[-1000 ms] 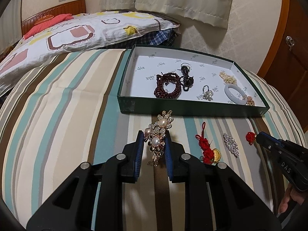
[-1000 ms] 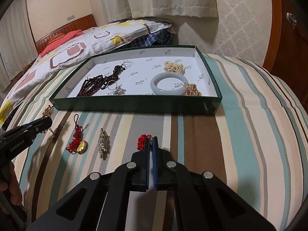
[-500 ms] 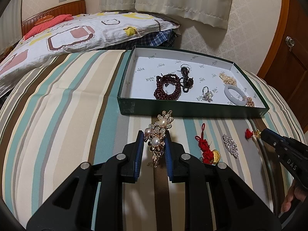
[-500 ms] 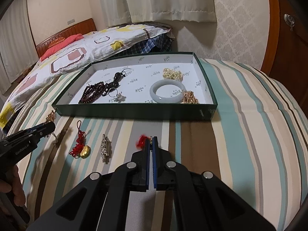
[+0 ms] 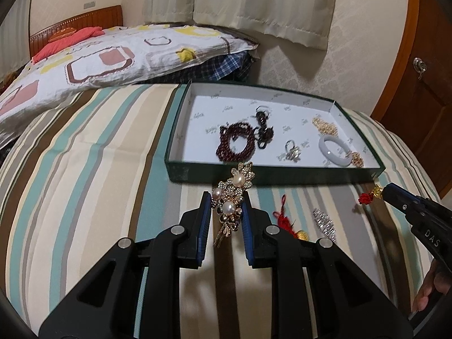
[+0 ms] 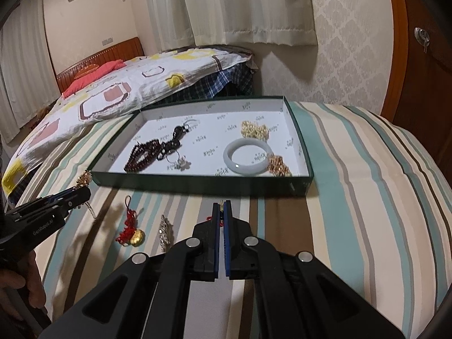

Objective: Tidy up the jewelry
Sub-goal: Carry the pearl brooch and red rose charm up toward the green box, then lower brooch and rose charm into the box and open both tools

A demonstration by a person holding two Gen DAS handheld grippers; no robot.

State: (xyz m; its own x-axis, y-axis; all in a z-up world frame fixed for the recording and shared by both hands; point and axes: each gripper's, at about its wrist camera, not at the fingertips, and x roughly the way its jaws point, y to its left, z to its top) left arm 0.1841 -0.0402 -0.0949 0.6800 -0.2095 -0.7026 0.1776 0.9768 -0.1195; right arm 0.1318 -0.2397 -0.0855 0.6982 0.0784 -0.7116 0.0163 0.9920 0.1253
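The left gripper (image 5: 226,212) is closed down to a narrow gap on a pearl brooch (image 5: 233,195) — gold leaves and three pale pearls — which it holds clear of the striped bedspread (image 5: 84,169), just short of the near wall of the green tray (image 5: 282,173). The brooch stands upright between the blue pads, its top poking above the fingertips.

The right gripper (image 6: 222,212) has its jaws pressed fully together on a small red charm (image 5: 367,197) with a gold bead; in the right wrist view only a sliver of red and gold shows at the tips. It too hangs above the bedspread, near the tray's near right corner.

Inside the tray, on white paper, lie a dark red bead bracelet (image 6: 142,155) toward the left, a black cord piece (image 6: 173,141) beside it, a silver ring (image 6: 178,163) near the near wall, a pale jade bangle (image 6: 245,161) toward the right, one gold chain cluster (image 6: 254,130) behind the bangle and another (image 6: 278,165) touching its right side.

On the bedspread in front of the tray — between the two grippers — rest a red knot tassel with a gold ingot (image 6: 131,231) and a rhinestone clip (image 6: 165,231), near each other but apart.
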